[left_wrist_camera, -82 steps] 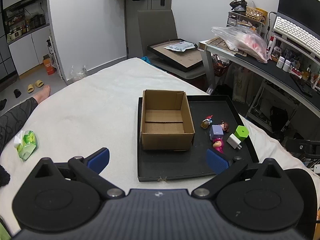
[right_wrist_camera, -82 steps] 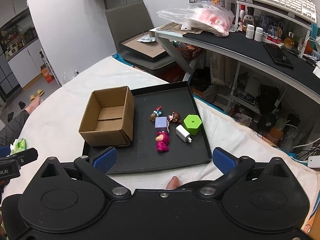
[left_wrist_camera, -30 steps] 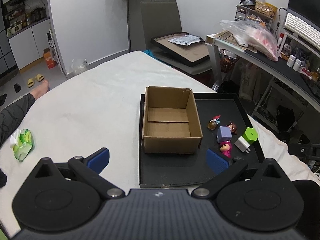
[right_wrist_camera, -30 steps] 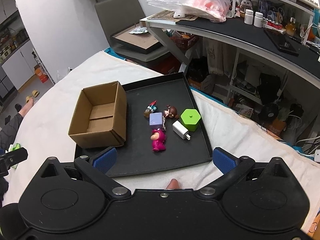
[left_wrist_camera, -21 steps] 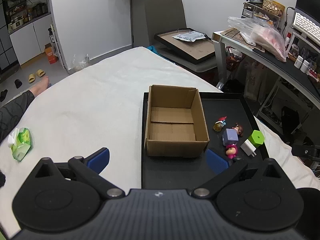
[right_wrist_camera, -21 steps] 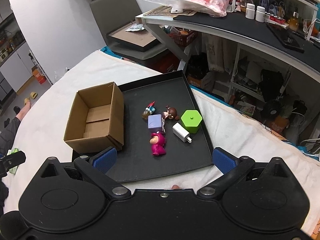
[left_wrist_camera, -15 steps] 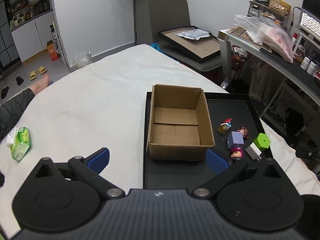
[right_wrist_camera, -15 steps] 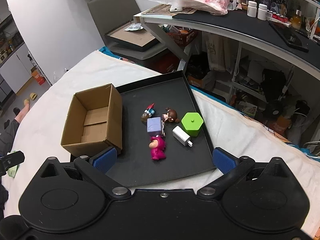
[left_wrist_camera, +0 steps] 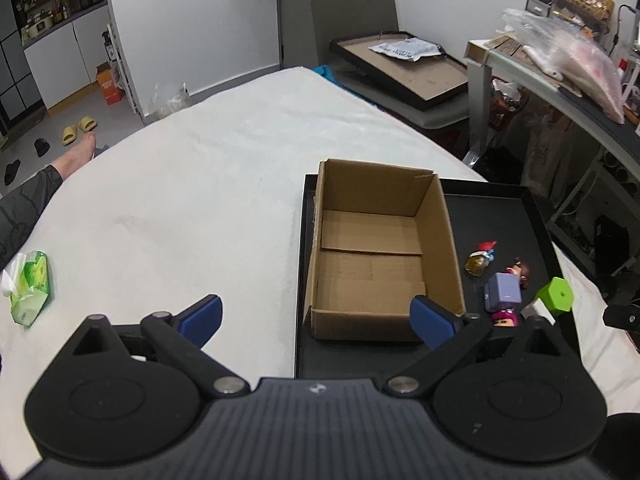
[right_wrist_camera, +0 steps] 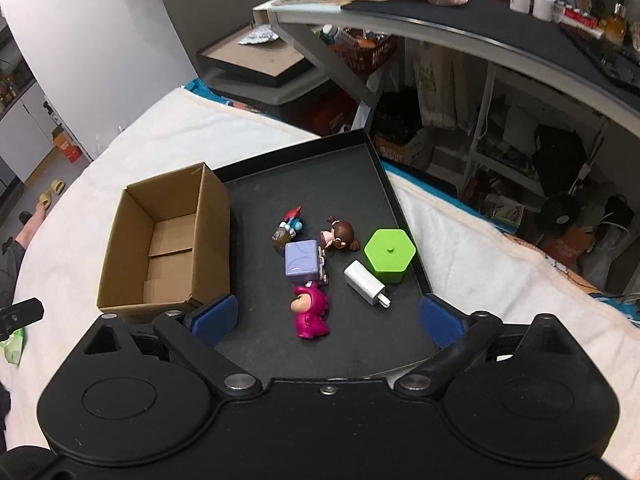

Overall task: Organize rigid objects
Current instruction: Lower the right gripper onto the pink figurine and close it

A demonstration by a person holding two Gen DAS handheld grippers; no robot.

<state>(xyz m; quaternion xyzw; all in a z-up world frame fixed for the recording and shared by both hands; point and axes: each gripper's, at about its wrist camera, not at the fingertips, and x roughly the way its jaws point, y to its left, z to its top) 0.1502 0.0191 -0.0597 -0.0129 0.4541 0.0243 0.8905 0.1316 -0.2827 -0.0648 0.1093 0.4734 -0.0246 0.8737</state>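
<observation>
From the left wrist, our left hand-held gripper (left_wrist_camera: 316,316) hangs released over the black tray's (left_wrist_camera: 536,216) near-left corner, where the empty cardboard box (left_wrist_camera: 380,252) sits.

From the right wrist, our right hand-held gripper (right_wrist_camera: 327,316), jaws just easing inward yet spread and grasping nothing, frames the pink figure (right_wrist_camera: 310,312); purple cube (right_wrist_camera: 303,266), white charger (right_wrist_camera: 365,282) and green hexagon container (right_wrist_camera: 390,254) cluster toward the tray's right edge.
</observation>
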